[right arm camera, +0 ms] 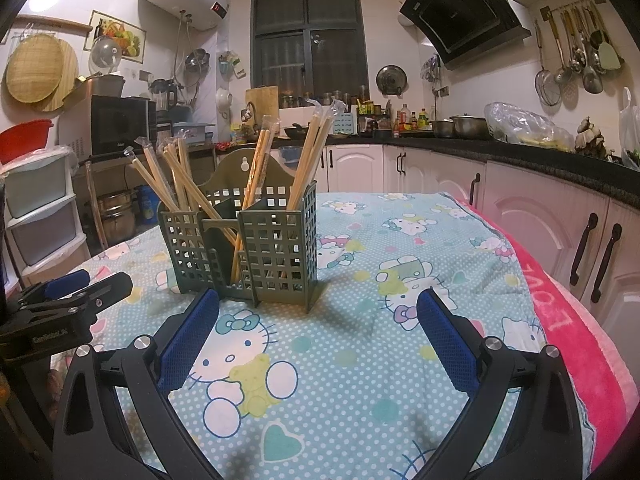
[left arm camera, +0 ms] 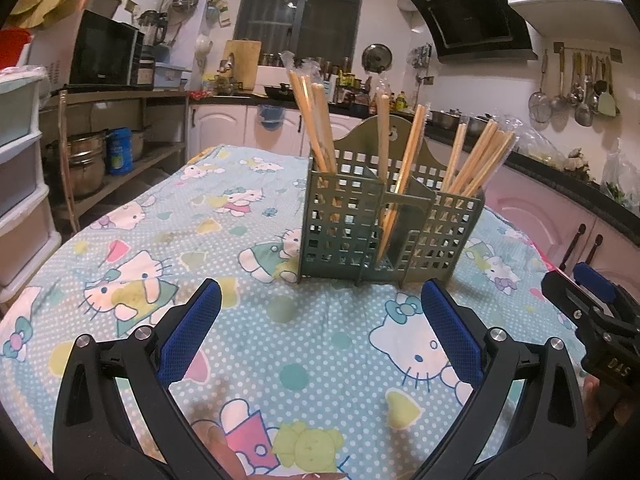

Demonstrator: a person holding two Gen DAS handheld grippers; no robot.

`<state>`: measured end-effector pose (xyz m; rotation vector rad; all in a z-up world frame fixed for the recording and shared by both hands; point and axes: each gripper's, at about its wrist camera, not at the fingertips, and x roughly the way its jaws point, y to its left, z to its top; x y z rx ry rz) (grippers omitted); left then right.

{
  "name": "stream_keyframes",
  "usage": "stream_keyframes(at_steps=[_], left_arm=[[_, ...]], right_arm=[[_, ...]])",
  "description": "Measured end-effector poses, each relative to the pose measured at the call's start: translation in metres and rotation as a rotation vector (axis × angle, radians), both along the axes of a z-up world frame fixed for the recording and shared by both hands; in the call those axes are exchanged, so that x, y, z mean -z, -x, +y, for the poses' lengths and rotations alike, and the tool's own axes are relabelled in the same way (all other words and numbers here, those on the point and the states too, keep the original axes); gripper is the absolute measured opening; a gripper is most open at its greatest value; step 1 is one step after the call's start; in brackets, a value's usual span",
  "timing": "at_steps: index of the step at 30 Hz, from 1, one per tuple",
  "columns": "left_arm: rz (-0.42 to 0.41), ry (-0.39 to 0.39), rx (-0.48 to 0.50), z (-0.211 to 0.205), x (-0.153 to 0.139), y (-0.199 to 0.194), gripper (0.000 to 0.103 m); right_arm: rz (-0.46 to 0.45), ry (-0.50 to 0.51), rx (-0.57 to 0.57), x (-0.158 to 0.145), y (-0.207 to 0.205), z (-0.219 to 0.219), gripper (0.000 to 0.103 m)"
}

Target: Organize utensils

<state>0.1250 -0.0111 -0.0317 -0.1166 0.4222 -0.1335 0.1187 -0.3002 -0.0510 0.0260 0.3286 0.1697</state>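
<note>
Both the left gripper and right gripper are hovering wide open and empty before a green holder containing wrapped chopsticks.

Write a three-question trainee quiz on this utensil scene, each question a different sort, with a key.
1. True or false: the left hand-held gripper is shut on a chopstick.
2. Multiple choice: the wrapped chopsticks are (A) flat on the tablecloth, (B) standing in the green holder, (C) in the right hand-held gripper.
3. Short answer: what pattern covers the tablecloth under the green holder?

Key
1. False: its jaws are open and hold nothing, as with the right hand-held gripper.
2. B: they lean in the holder's compartments.
3. Cartoon cats, hearts and white dots on light blue.
</note>
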Motion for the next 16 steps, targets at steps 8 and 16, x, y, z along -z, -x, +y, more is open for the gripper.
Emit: stream_keyframes(at_steps=[8, 16], left_arm=[[0.043, 0.003, 0.053, -0.008, -0.001, -0.004, 0.092], [0.105, 0.003, -0.083, 0.036, -0.016, -0.021, 0.092]], right_arm=[[0.006, 0.01, 0.003, -0.001, -0.002, -0.002, 0.096], [0.047, -0.006, 0.076, -0.019, -0.024, -0.038, 0.096]])
